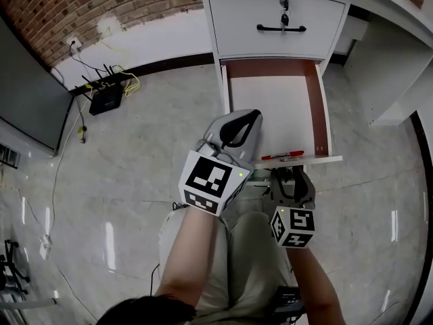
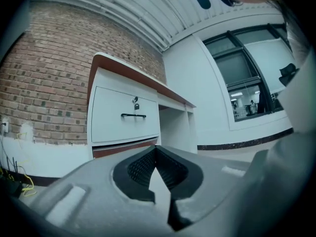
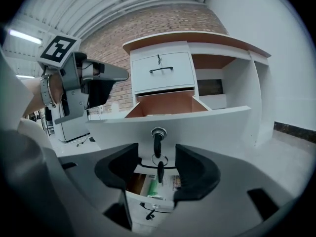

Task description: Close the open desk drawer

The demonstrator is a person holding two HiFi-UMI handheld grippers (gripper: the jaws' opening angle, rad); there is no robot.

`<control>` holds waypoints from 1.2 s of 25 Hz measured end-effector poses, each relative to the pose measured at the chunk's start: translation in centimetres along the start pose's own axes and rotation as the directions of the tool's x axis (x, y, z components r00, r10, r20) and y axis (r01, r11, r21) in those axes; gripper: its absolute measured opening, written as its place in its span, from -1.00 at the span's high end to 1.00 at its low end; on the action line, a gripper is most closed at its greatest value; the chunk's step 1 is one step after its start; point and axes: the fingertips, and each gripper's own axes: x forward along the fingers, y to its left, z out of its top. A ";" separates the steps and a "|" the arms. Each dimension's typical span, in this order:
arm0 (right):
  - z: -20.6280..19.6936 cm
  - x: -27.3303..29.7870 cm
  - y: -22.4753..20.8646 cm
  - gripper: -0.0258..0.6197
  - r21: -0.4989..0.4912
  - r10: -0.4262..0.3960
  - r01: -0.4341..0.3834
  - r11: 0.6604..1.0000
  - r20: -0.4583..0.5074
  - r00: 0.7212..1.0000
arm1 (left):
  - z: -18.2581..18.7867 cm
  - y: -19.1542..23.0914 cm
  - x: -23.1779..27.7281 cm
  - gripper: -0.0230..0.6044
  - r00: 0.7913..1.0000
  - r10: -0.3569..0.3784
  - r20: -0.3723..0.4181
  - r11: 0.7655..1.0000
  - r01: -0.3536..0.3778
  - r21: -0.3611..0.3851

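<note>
The white desk's middle drawer [image 1: 323,114] stands pulled out, brown inside, with red pens [image 1: 283,156] lying by its front panel [image 3: 197,125]. My right gripper [image 1: 289,175] sits low, just before that panel; its jaws are open, and the lock's key [image 3: 158,144] hangs in front of the gap between them [image 3: 157,174], untouched. My left gripper [image 1: 253,116] hovers above the drawer's front left corner. It points level at the desk with its tips [image 2: 156,150] shut on nothing, and it also shows as the left gripper [image 3: 98,83] in the right gripper view.
The top drawer [image 1: 277,22] is closed, with a black handle and a key. Under the open drawer a lower drawer [image 3: 148,201] stands partly out with papers in it. A router with cables [image 1: 106,100] lies on the floor at left. The desk's kneehole panel [image 1: 392,80] stands to the right.
</note>
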 end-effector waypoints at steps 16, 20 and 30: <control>0.5 0.5 -0.1 0.22 -0.013 -0.033 0.034 0.999 0.047 0.998 | 1.1 2.2 -2.3 0.91 1.000 0.017 0.014 0.998 -0.016 -0.054; 2.3 0.3 -0.2 0.24 -0.039 -0.033 0.037 0.999 0.094 0.995 | 1.3 2.1 -2.7 0.91 0.999 0.016 0.030 0.998 -0.013 -0.069; 5.4 0.4 -0.4 0.25 -0.068 -0.049 0.060 0.996 0.144 0.988 | 2.5 2.8 -3.8 0.91 0.995 0.043 0.094 0.994 -0.032 -0.109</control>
